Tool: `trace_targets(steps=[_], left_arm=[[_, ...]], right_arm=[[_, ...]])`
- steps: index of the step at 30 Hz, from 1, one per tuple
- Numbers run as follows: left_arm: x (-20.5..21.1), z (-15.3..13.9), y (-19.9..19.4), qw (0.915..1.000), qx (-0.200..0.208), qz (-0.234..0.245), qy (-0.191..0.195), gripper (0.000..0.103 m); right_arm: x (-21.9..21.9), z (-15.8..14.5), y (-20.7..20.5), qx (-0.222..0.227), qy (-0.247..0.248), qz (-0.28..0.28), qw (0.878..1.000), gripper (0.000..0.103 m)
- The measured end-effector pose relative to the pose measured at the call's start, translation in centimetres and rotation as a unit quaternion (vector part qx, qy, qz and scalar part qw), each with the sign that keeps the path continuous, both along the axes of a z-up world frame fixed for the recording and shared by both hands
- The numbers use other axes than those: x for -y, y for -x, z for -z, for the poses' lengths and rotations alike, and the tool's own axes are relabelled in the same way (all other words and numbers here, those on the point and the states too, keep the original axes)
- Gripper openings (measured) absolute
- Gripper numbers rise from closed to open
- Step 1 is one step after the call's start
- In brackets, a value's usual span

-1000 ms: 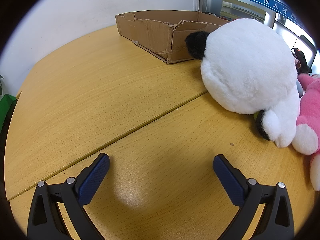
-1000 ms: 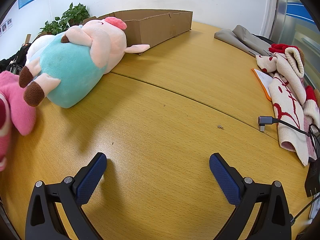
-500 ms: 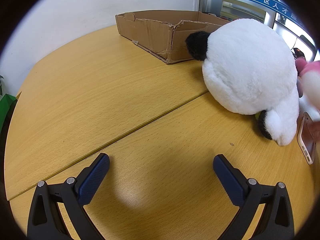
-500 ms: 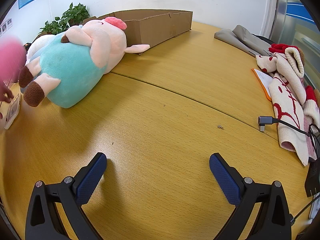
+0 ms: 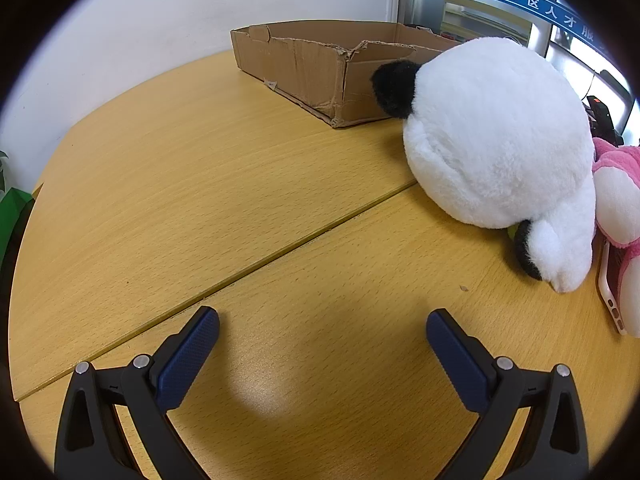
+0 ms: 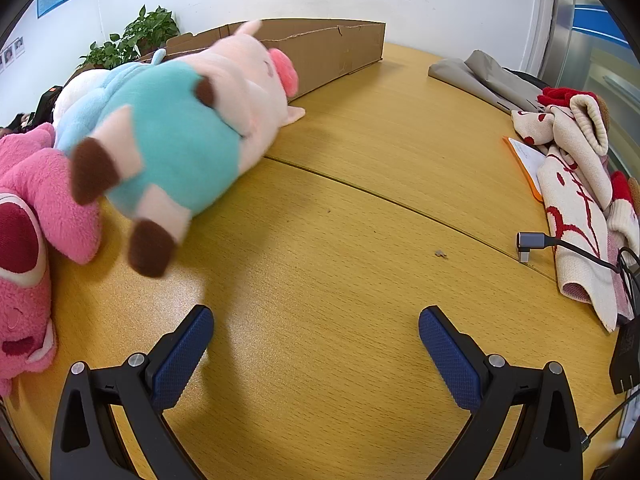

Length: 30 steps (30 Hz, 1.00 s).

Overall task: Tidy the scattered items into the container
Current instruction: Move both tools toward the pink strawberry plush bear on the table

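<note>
Tools stood released: the left tool (image 5: 322, 330) and the right tool (image 6: 316, 330) each had pads spread wide over bare tabletop (image 5: 192, 184), grasping nothing.

Change since half a second earlier: the pig (image 6: 176, 136), previously at rest beside the box (image 6: 332, 56), appeared blurred and rolled, with its brown feet swung toward the right tool. The pink toy (image 6: 28, 208), shown only as a blur at the frame edge earlier, lay on the tabletop against the pig. In the left view the same pink toy (image 5: 620, 200) rested against the panda (image 5: 496, 136), partly covering a phone (image 5: 610, 296).

The panda lay touching the box (image 5: 312, 68) at its near corner. All three toys were outside the box.

Assessment: the layout was probably still being disturbed, and tidying had not begun. The pig's pose should be allowed to settle before a grasp is planned.
</note>
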State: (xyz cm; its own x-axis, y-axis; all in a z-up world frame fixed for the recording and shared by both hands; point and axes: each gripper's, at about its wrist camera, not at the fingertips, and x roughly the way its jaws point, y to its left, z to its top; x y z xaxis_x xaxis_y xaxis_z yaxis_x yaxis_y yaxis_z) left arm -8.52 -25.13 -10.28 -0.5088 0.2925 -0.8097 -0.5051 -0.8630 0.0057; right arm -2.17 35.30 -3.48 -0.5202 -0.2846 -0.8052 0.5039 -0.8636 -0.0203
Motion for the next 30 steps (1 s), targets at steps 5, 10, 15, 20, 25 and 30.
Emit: trace_targets(steps=[5,10,15,20,25,30], left_arm=[[0.3,-0.1,0.5,1.0,0.0,0.008,0.0,0.103],[0.3,-0.1,0.6,0.9999,-0.002,-0.01,0.002,0.103],[-0.4,-0.1,-0.6,0.9959,-0.001,-0.091,0.001,0.103],[-1.1,-0.2,-2.0,0.9881,-0.002,-0.154,0.0,0.103],[-1.4,-0.1,-2.6,0.984,0.0,-0.178,0.002,0.103],[-2.0,-4.6,-7.8,0.9708,-0.067,-0.227,-0.041,0.102]], right_arm=[[0.0,0.0,0.0,0.0,0.0,0.0,1.0,0.103],[0.0,0.0,0.0,0.0,0.0,0.0,1.0,0.103],[0.3,0.0,0.4,0.001,0.0,0.012,1.0,0.103],[1.3,0.1,0.1,0.0,-0.001,0.085,0.996,0.103],[1.4,0.0,-1.0,0.0,0.001,0.124,0.992,0.103],[3.2,-2.4,-6.5,-0.029,0.003,0.172,0.985,0.103]])
